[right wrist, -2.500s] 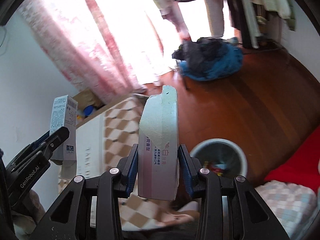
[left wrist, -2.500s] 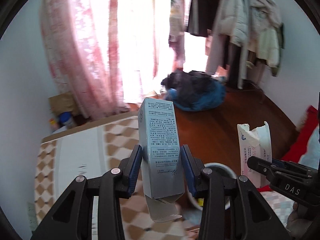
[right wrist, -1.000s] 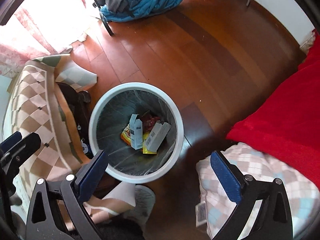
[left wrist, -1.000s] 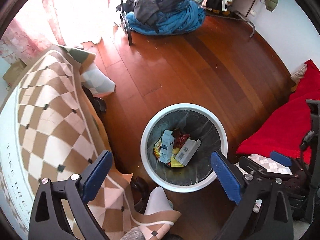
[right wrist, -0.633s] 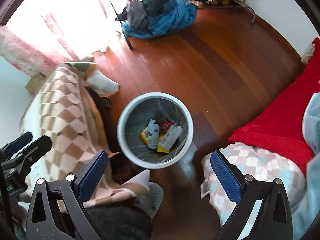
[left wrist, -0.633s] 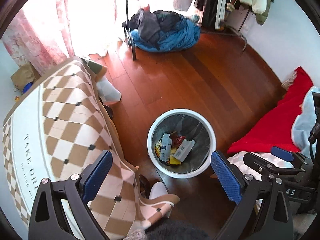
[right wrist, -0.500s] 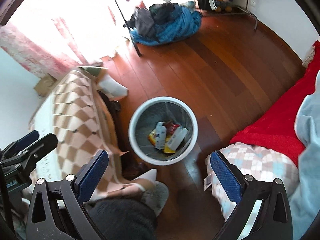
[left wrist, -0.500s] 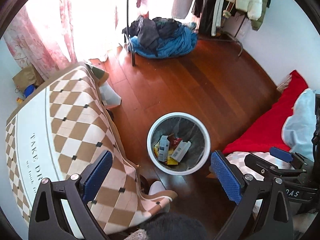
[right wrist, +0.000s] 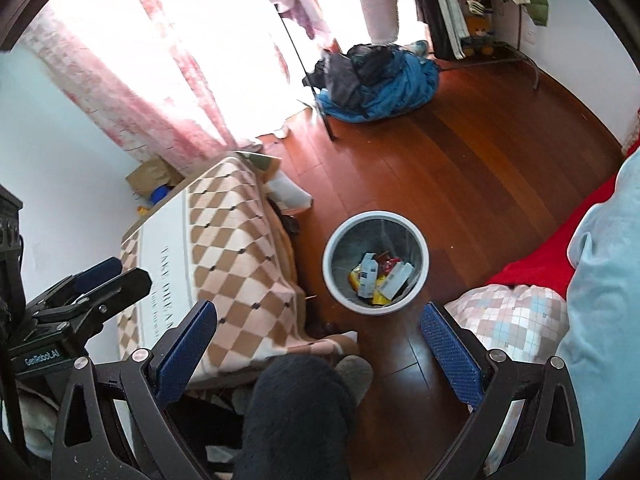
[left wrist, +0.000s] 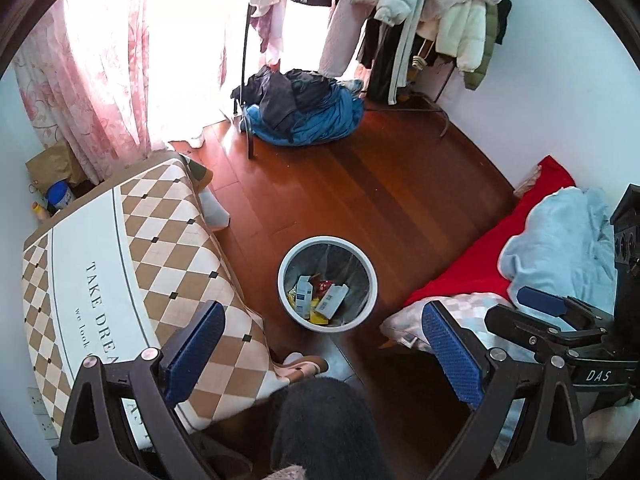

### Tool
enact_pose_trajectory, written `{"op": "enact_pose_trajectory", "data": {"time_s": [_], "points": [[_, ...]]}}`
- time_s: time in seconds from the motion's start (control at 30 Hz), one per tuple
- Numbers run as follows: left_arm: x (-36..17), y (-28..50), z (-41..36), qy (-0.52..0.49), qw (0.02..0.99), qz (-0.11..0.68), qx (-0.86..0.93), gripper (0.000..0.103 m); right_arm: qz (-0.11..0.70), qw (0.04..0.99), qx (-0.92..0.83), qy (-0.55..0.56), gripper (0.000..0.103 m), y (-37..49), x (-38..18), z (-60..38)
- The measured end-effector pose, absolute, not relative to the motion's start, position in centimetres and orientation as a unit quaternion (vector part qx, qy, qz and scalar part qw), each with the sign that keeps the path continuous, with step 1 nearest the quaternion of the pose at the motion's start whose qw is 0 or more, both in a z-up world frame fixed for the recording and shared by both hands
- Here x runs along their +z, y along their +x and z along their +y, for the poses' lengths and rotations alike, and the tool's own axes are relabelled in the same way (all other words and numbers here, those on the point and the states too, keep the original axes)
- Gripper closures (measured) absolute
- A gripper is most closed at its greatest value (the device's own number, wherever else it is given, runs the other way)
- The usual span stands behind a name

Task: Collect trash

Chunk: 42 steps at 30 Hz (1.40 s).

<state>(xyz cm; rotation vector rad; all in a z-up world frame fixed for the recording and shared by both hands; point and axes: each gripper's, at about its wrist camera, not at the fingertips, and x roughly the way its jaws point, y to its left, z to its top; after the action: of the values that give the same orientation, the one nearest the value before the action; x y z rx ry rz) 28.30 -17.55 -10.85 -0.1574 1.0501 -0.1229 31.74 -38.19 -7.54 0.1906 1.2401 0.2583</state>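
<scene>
A round white trash bin (left wrist: 285, 296) (right wrist: 330, 280) stands on the wooden floor below both grippers. Inside it lie two pale cartons (left wrist: 303, 294) (right wrist: 368, 270) on top of yellow and red wrappers. My left gripper (left wrist: 322, 344) is open and empty, high above the bin. My right gripper (right wrist: 318, 338) is also open and empty, raised above the bin. Each gripper shows at the edge of the other's view, the right gripper (left wrist: 552, 314) and the left gripper (right wrist: 108, 276).
A table under a brown diamond-patterned cloth (left wrist: 120, 272) (right wrist: 224, 248) lies left of the bin. A red blanket (left wrist: 500, 240) and checked bedding (right wrist: 508, 320) lie right. A blue clothes heap (left wrist: 308, 116), a coat rack (left wrist: 420, 8) and pink curtains (left wrist: 92, 80) stand behind. The person's dark-clad leg (left wrist: 324, 428) is below.
Both cartons left the grippers and now lie in the bin. Both grippers have opened, then risen and drawn back, so the bin looks smaller and the table fills more of the view.
</scene>
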Motion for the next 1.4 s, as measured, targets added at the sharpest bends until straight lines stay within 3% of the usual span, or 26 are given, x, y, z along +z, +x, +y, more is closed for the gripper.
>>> {"op": "enact_pose_trajectory", "data": {"time_s": [0.4, 1.4], "points": [[-7.6, 24.6, -17.3, -0.084, 0.851, 0.512, -0.079, 0.002, 0.585, 0.794, 0.144, 0.085, 0.0, 29.0, -3.4, -36.7], [-6.7, 23.5, -16.2, -0.106, 0.855, 0.503, -0.073, 0.002, 0.6, 0.778, 0.165, 0.081, 0.0, 27.9, -2.8, -35.9]]}}
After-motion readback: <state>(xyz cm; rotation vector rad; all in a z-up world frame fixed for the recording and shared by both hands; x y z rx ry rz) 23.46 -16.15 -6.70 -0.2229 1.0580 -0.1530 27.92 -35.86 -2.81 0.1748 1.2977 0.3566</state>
